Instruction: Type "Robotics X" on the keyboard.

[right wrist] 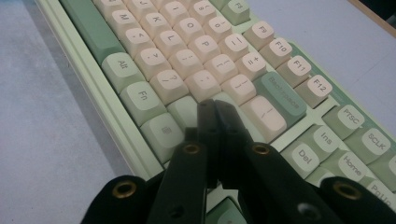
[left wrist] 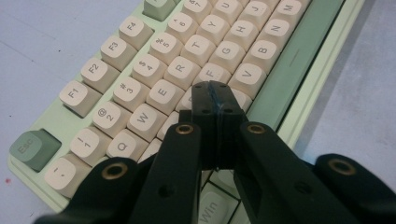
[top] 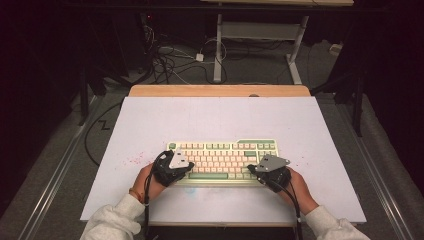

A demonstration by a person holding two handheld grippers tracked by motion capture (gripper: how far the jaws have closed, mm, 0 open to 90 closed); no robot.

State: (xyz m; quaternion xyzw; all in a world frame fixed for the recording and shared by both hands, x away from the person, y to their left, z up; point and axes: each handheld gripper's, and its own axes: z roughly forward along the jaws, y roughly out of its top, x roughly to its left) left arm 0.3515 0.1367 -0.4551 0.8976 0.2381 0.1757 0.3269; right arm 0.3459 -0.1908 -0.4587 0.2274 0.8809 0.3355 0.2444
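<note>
A pale green keyboard (top: pixel 222 161) with cream and green keys lies on the white table top (top: pixel 220 120), near its front edge. My left gripper (top: pixel 186 165) hovers over the keyboard's left end, jaws pressed together with nothing between them. In the left gripper view its shut tips (left wrist: pixel 212 88) sit over the cream keys (left wrist: pixel 159 65) close to the D and F keys. My right gripper (top: pixel 252 169) is at the keyboard's right end, also shut and empty. In the right gripper view its tips (right wrist: pixel 212 105) hang over the keys beside the green Backspace key (right wrist: pixel 280 98).
The white table top ends at a wooden strip (top: pixel 220 90) at the far side. Small red specks (top: pixel 136 160) mark the surface left of the keyboard. Beyond the table stand a white desk frame (top: pixel 260 45) and tangled cables (top: pixel 170 57) on the floor.
</note>
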